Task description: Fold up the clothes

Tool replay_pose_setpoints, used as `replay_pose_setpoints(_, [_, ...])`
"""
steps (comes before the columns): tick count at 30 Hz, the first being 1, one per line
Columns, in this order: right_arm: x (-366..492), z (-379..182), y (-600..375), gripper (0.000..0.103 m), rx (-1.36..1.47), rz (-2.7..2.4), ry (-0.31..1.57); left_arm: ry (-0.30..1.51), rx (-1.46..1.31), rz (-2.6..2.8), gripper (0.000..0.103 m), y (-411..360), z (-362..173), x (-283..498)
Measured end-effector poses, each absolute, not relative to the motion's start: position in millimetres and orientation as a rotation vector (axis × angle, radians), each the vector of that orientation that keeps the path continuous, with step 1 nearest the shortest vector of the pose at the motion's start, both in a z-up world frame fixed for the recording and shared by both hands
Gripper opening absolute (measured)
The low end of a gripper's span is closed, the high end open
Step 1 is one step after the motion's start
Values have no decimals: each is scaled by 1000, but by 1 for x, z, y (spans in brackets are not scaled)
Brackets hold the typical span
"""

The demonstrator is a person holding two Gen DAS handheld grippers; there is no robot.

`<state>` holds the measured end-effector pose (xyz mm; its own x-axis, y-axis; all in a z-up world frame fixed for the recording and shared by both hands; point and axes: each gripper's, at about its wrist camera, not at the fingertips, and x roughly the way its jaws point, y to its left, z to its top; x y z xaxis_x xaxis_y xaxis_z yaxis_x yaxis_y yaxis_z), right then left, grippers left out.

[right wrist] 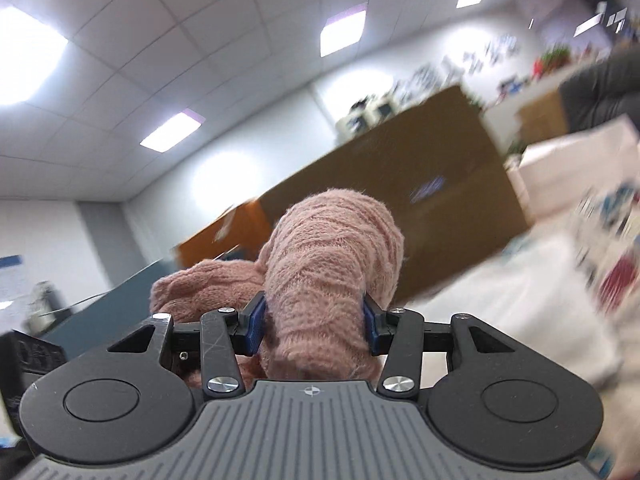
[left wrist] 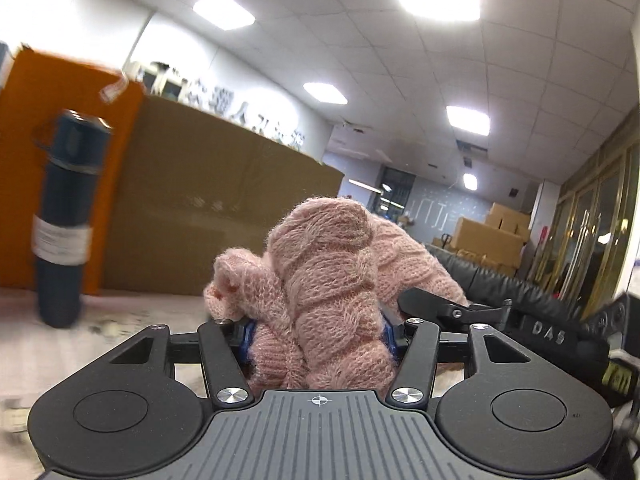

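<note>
your left gripper (left wrist: 318, 336) is clamped on a thick bunch of the pink knit sweater (left wrist: 332, 280), which bulges up right between its fingers. your right gripper (right wrist: 314, 330) pinches another wad of the same sweater (right wrist: 328, 272). no neat fold shows yet, so most of the folding looks left to do. to the left of the left gripper a dark flask (left wrist: 66, 216) stands on the pale counter (left wrist: 60, 344); beyond it cardboard boxes (left wrist: 224, 208) and a lit tiled ceiling.

Pink knit sweater (left wrist: 332, 280) bunches over the left gripper (left wrist: 318, 336) pads, mostly hiding them. Right wrist view: room at right smeared by motion blur, items on worktop (right wrist: 520, 312) unreadable. Wall lettering (left wrist: 240, 116) too blurred to read.
</note>
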<state>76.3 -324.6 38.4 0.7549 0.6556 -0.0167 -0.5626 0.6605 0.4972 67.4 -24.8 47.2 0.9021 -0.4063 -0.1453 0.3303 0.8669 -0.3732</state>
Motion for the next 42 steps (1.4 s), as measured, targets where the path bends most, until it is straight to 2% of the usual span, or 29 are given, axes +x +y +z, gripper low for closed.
replay_pose_setpoints(6, [110, 10, -337, 44, 556, 566, 164, 267, -403, -407, 54, -46, 26, 117])
replay_pose_setpoints(12, [127, -5, -346, 45, 538, 410, 248, 290, -402, -369, 54, -53, 7, 138])
replay_pose_setpoints(20, [153, -16, -332, 53, 438, 284, 364, 329, -394, -267, 58, -46, -9, 147])
replay_pose_setpoints(21, [157, -19, -331, 53, 436, 266, 385, 335, -395, -251, 60, -44, -10, 146])
replay_pose_setpoints(23, [163, -25, -334, 53, 450, 259, 417, 347, -379, -223, 77, -43, -12, 145])
replay_pose_setpoints(25, [167, -29, -335, 55, 456, 255, 437, 347, -343, -181, 90, -44, -14, 141])
replay_pose_setpoints(27, [165, -30, -332, 57, 437, 250, 433, 347, -324, -154, 96, -44, -14, 138])
replay_pose_setpoints(34, [168, -28, -337, 85, 483, 308, 410, 317, -370, -140, 103, -38, -10, 138])
replay_pose_setpoints(36, [164, -25, -341, 88, 510, 316, 361, 291, -368, -121, 103, -43, -5, 139])
replay_pose_setpoints(38, [159, -23, -346, 97, 533, 322, 289, 280, -367, -103, 103, -45, -2, 138])
replay_pose_setpoints(42, [155, -23, -355, 101, 567, 307, 192, 276, -362, -98, 103, -43, 6, 124])
